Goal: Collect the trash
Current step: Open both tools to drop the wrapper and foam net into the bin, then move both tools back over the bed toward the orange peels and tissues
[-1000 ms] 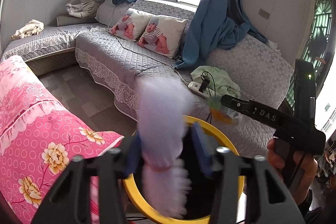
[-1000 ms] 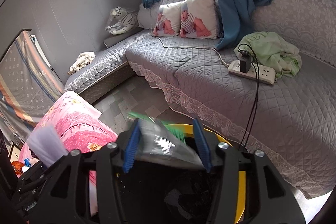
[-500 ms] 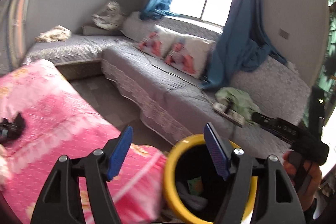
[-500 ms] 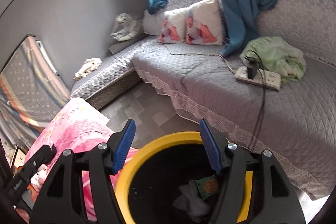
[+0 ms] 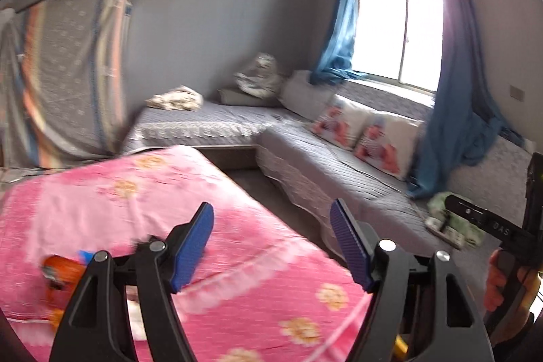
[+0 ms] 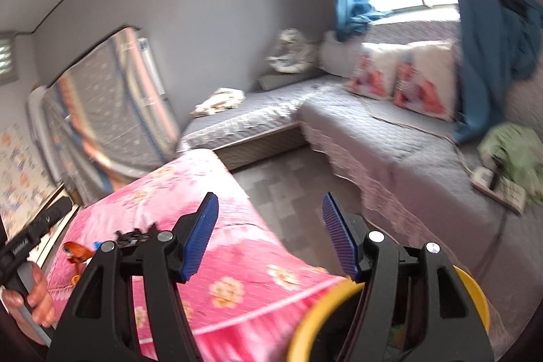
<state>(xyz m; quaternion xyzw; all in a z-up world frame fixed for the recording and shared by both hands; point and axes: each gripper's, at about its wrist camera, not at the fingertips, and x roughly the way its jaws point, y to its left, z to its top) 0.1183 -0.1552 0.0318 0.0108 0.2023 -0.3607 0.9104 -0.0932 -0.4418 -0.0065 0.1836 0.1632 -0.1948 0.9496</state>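
Both grippers are empty: the left gripper (image 5: 271,240) and right gripper (image 6: 269,231) have their blue pads spread with nothing between them. 1 second ago each pinched a piece of trash over the yellow-rimmed bin (image 6: 475,290); the jaws have just been opening, both pieces are gone from them, presumably inside the bin, and I've swung both tools up toward the pink floral cover (image 5: 176,192). That frees me for the next pickup. Remaining trash, an orange wrapper (image 5: 62,270) I think, though blurred, lies on the cover's near left part. Only the right view shows the bin's rim beside the cover; the left shows just a yellow sliver.
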